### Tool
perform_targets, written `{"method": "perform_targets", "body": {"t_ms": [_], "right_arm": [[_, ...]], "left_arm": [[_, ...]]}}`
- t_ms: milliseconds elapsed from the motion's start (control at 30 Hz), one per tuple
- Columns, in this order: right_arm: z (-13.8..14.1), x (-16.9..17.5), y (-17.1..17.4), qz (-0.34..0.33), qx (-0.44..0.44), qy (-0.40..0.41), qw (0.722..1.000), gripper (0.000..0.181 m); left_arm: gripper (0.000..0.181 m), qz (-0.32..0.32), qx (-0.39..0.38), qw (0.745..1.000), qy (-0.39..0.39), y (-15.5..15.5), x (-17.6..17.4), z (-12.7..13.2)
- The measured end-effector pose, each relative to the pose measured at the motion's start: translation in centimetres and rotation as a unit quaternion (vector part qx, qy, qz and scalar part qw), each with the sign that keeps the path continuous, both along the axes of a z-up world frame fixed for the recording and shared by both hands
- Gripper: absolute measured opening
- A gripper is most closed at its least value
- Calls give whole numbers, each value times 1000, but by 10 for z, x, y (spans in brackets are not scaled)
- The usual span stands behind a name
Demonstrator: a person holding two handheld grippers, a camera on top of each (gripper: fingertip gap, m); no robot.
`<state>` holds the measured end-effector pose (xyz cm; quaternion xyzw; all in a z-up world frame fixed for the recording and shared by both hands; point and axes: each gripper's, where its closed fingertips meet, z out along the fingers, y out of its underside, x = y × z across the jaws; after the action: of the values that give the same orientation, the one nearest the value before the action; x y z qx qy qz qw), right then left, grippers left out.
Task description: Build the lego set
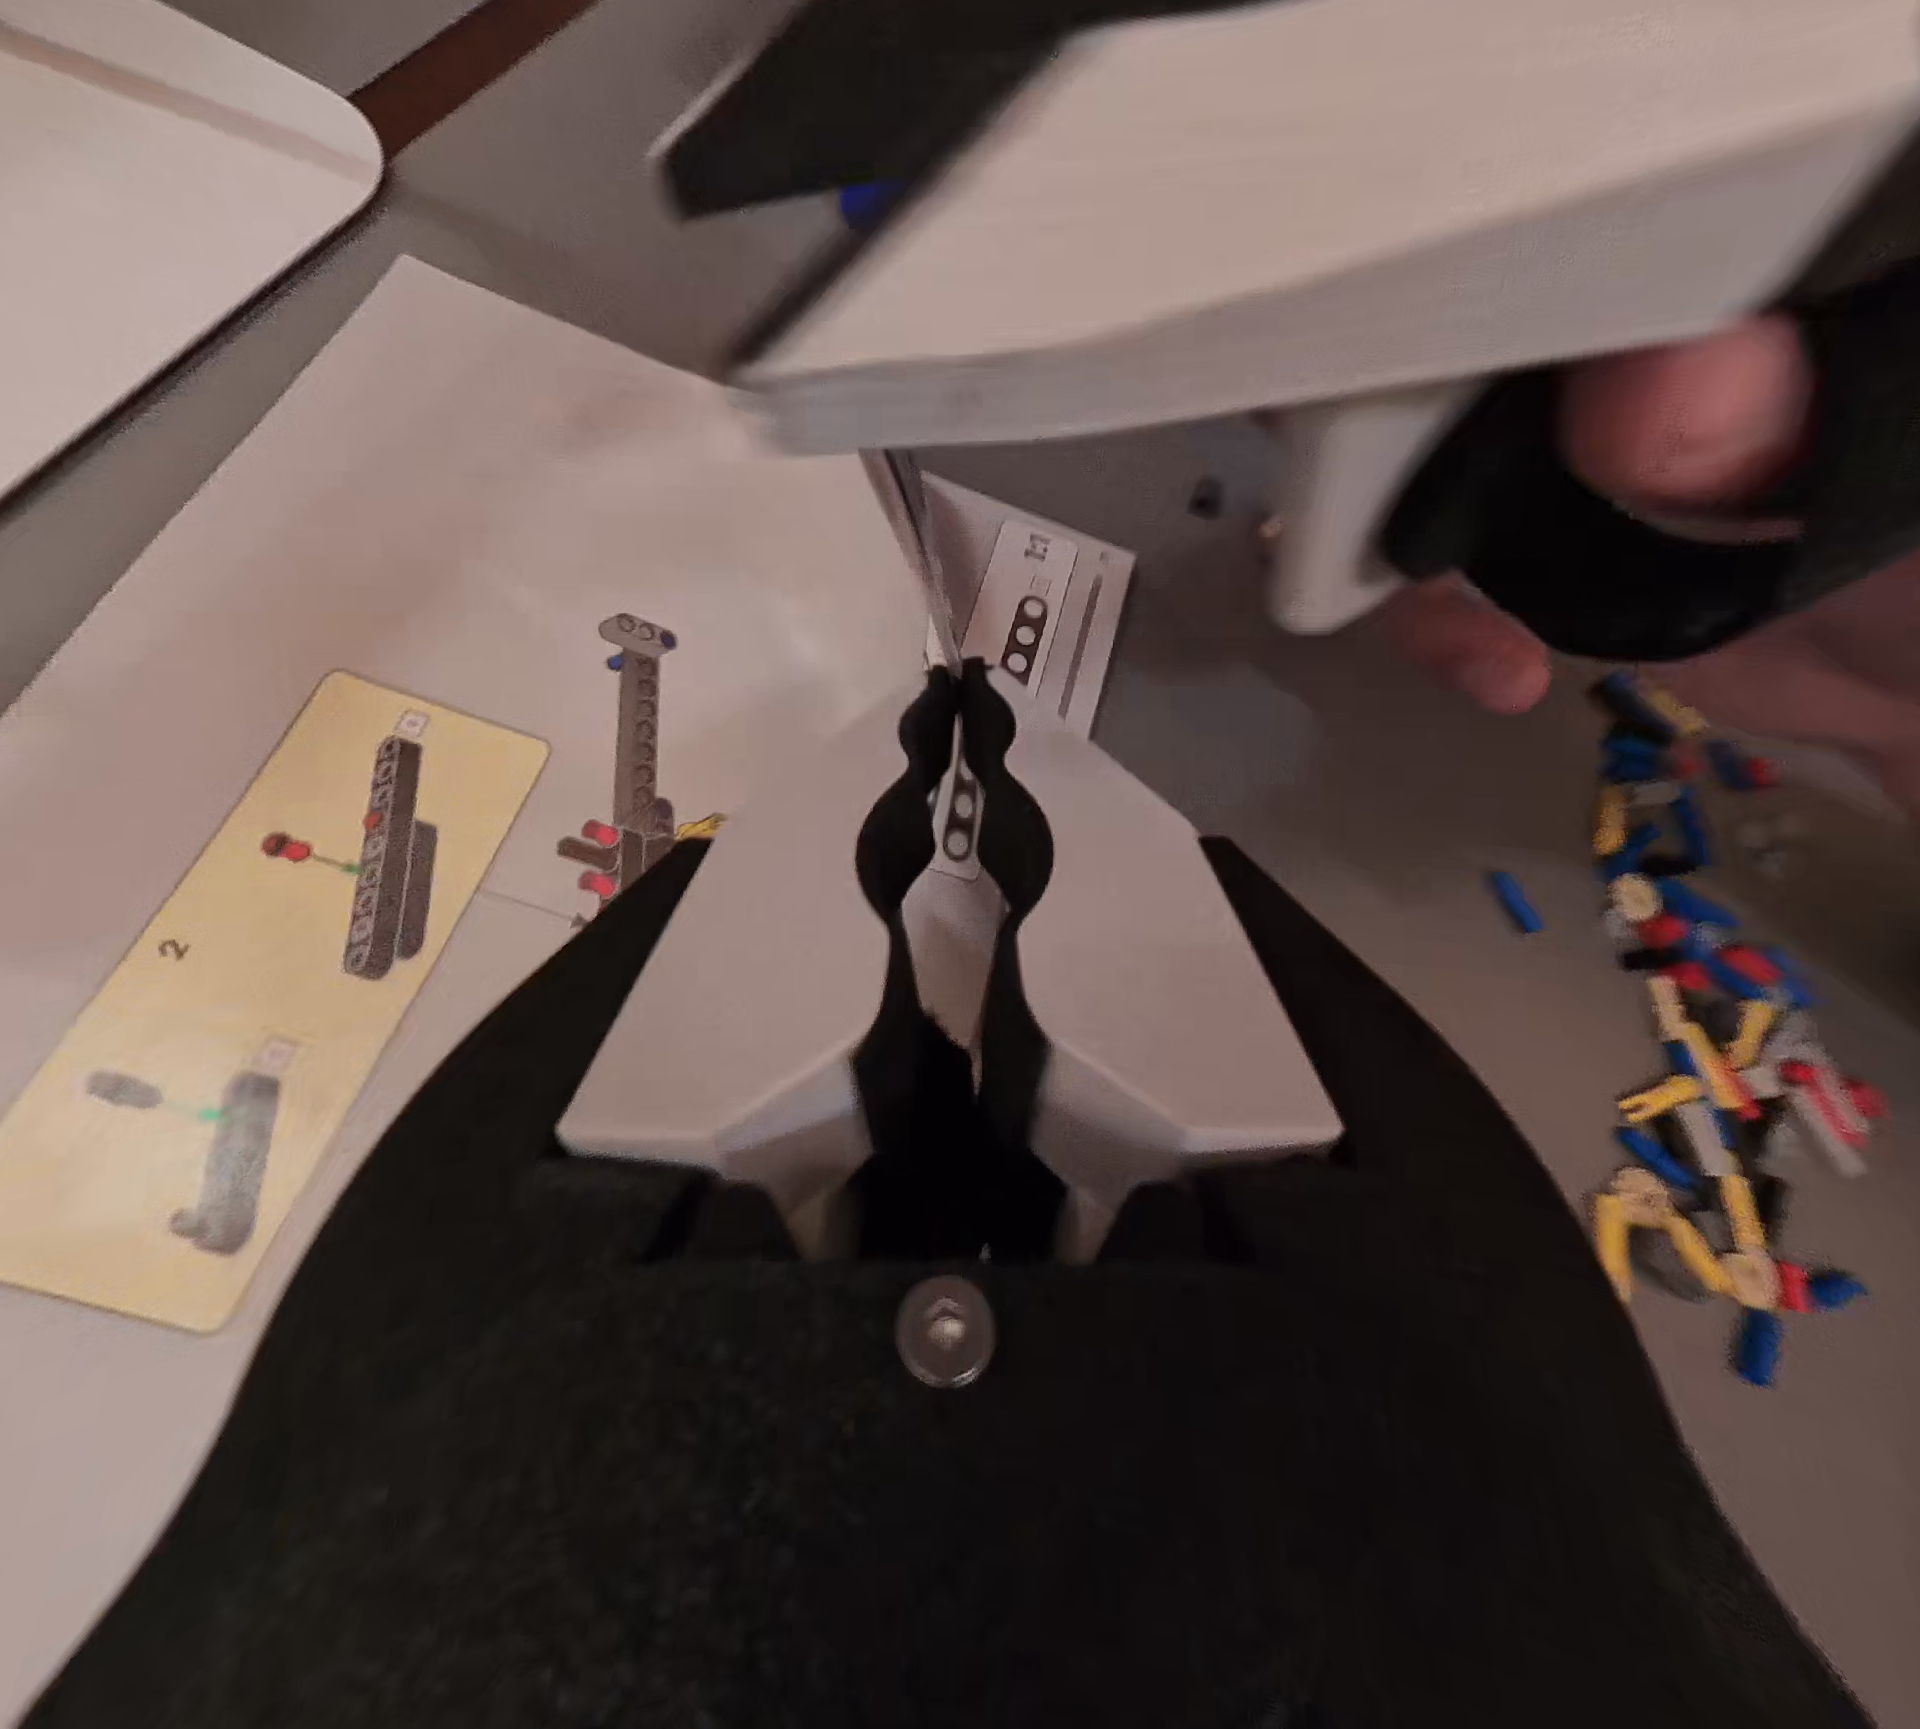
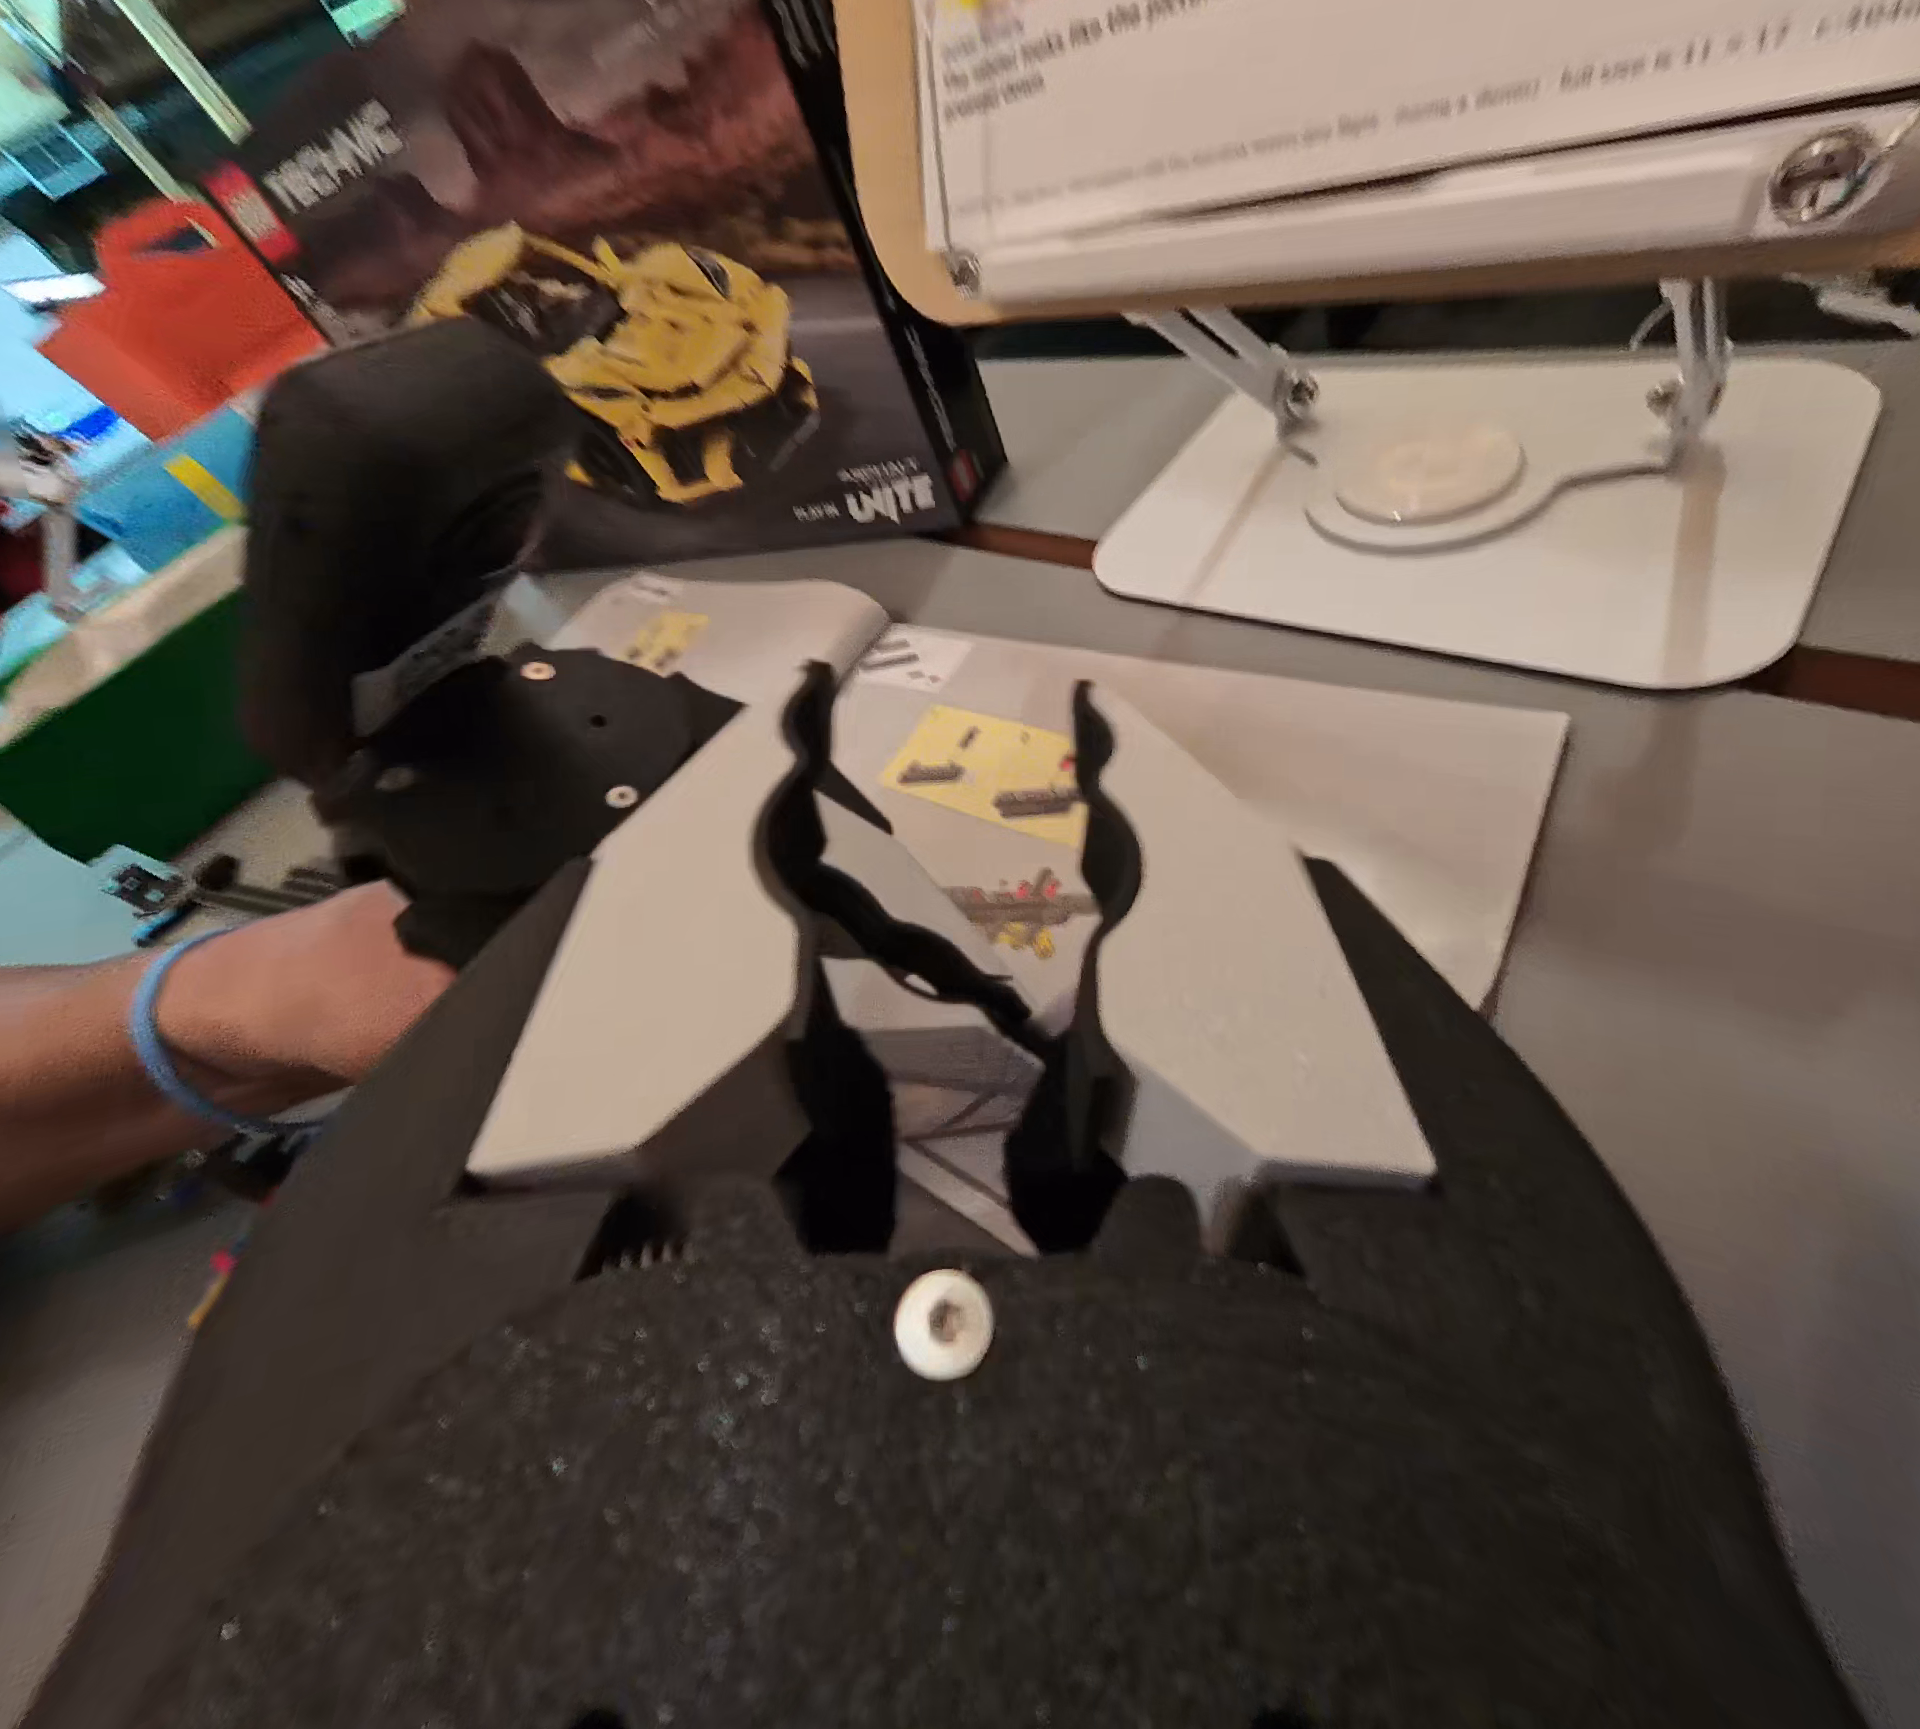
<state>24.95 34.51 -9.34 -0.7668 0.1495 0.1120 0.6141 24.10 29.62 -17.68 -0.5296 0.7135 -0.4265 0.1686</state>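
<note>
My left gripper (image 1: 958, 671) is shut on a page (image 1: 1049, 630) of the open instruction booklet (image 1: 416, 536). The page stands on edge between the black fingers. The grey body of my right gripper (image 1: 1299, 204) hangs just above and beyond it, held by a gloved hand (image 1: 1683, 432). In the right wrist view my right gripper (image 2: 948, 687) is open and empty over the booklet (image 2: 1351, 796). The black left gripper (image 2: 561, 744) sits at its left. A pile of loose lego pieces (image 1: 1704, 1035) in blue, yellow, red and grey lies on the table at the right.
A dark lego box (image 2: 623, 225) showing a yellow car stands behind the booklet. A white stand (image 2: 1558, 557) with a paper sheet (image 2: 1351, 17) on its holder is at the back right. A forearm with a blue wristband (image 2: 260, 1004) reaches in from the left.
</note>
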Motion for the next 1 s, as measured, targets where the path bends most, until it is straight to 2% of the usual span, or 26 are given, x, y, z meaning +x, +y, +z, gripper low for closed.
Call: {"method": "perform_targets", "body": {"t_ms": [33, 133, 233, 367, 433, 500, 567, 633, 700, 800, 900, 1000], "right_arm": [[6, -2, 0, 1, 22, 5, 1000, 56], [17, -3, -1, 4, 66, 1, 998, 70], [22, -1, 3, 4, 113, 8, 994, 83], [28, -4, 7, 30, 157, 81, 984, 89], [27, 6, 2, 7, 144, 47, 988, 87], [27, 21, -4, -36, 147, 32, 988, 93], [9, 27, -2, -52, 108, 63, 991, 110], [-8, 10, 10, -3, 79, 123, 989, 118], [-10, -5, 20, 40, 85, 167, 981, 112], [4, -14, 22, 79, 129, 200, 968, 85], [3, -18, 21, 99, 128, 205, 965, 63], [6, -19, 19, 106, 139, 207, 963, 60]], "left_arm": [[0, 6, -41, 999, -4, 3, -2, 7], [0, -6, -187, 981, -45, 13, -12, 41], [0, -28, -277, 955, -101, 31, -24, 70], [0, -35, -287, 949, -127, 44, -32, 74], [0, -20, -297, 946, -130, 50, -31, 75], [0, 1, -287, 947, -142, 57, -29, 76], [0, 1, -293, 944, -151, 59, -31, 81], [0, -16, -300, 939, -166, 55, -35, 89], [0, -43, -306, 935, -172, 47, -39, 94], [0, -72, -309, 932, -175, 39, -45, 97], [0, -72, -310, 932, -172, 39, -45, 96], [0, -67, -329, 925, -176, 45, -45, 98]]}}
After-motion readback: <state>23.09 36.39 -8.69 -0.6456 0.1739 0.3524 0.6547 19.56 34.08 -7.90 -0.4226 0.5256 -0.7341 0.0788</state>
